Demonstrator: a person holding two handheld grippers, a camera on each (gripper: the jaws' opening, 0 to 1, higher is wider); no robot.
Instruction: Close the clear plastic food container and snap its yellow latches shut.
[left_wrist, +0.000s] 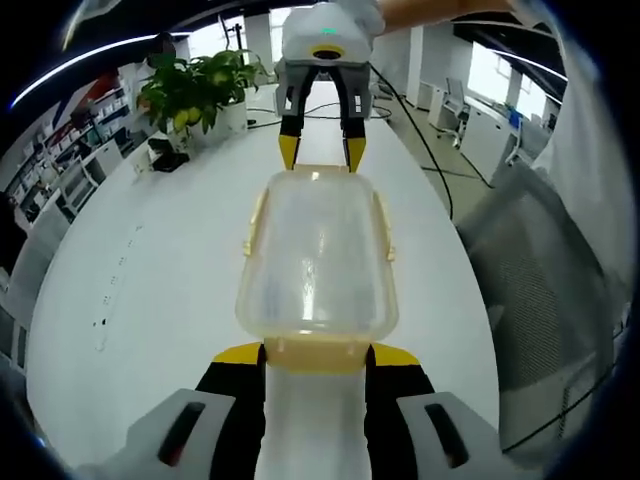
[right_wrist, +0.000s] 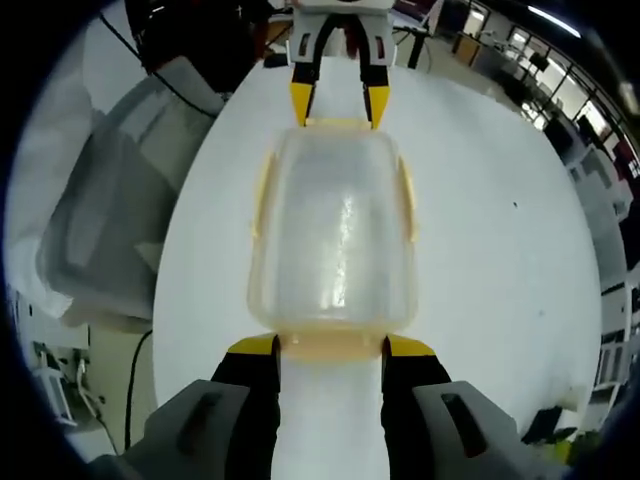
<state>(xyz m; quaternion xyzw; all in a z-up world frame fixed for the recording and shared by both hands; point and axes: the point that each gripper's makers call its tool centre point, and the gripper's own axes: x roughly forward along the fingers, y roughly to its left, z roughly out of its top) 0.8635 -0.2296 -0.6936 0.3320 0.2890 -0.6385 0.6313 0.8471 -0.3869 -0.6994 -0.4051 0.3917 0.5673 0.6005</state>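
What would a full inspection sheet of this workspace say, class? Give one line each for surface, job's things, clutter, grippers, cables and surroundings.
Surface: white table, bare around the work.
Job's things: clear container with its lid on; yellow latches along the edges, state unclear.
Clutter: potted plant at the far end.
Grippers: left gripper and right gripper open, jaws at opposite ends of the container.
Cables: black cable running across the table.
Surroundings: office desks, windows; grey chair beside the table.
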